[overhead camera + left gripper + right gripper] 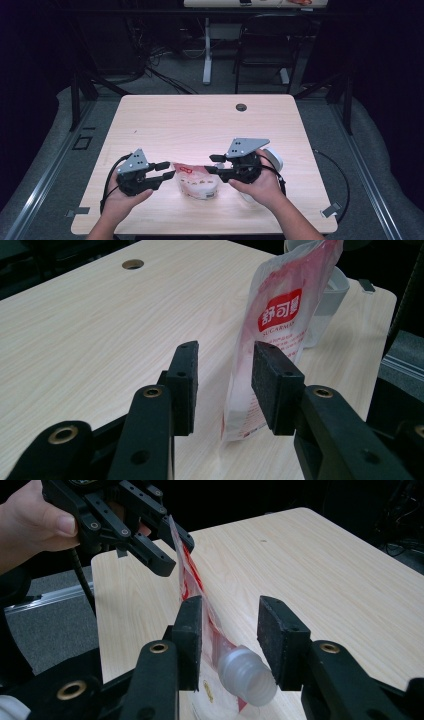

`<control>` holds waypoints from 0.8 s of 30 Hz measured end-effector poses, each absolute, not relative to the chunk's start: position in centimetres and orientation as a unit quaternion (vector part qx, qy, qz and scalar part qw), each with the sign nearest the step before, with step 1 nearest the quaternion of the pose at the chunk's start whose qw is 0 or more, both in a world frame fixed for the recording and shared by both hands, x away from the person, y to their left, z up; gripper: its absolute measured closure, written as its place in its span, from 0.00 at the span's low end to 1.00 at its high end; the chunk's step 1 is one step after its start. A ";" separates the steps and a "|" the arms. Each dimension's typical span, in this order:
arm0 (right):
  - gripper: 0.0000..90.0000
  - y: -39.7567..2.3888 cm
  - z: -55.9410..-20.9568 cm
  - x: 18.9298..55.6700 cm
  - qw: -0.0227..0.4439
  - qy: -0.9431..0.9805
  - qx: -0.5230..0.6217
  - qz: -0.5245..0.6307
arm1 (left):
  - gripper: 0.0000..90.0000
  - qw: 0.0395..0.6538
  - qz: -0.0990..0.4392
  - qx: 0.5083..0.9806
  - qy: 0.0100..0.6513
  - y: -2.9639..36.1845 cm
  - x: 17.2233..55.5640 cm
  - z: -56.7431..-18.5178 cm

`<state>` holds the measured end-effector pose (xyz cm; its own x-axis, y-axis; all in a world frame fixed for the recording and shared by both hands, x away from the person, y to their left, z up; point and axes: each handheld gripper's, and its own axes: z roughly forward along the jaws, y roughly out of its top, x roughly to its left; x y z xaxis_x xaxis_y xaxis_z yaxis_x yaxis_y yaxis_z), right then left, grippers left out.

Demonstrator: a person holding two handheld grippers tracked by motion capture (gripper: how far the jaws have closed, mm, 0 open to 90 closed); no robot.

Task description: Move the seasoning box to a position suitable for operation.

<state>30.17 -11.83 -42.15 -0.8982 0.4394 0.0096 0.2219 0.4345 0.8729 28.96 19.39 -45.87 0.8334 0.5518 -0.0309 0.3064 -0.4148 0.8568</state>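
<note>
A pouch [196, 181] stands on the table [200, 120], before a cup [272, 159].

Light wood-grain table [200, 125] w/ rounded corners is carrying everything, standing on grey floor. Round cable hole [241, 107] is sitting near its far edge. Red-and-white pouch [196, 181] is resting on it near the front, w/ a white container [272, 159] sitting just to the right.

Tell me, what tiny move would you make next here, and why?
Probably close the right gripper on the pouch's white cap. The cap lies between its open jaws, ungripped, while the left gripper brackets the red-and-white pouch at its other end without pressing.
</note>
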 end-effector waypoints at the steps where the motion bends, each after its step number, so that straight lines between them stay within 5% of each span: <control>1: 0.72 -11.6 -42.2 30.2 0.110 0.841 0.195 0.493 | 0.71 0.474 0.129 0.832 0.258 19.4 29.0 -45.9; 24: 0.83 -9.5 -42.6 31.0 0.085 0.860 0.177 0.472 | 0.70 0.469 0.123 0.836 0.255 19.2 28.9 -46.8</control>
<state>31.01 -9.49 -42.56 -0.9230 0.3843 0.0210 0.2240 0.4920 0.8413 28.89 19.19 -46.78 0.8400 0.5415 -0.0343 0.3113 -0.4292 0.8479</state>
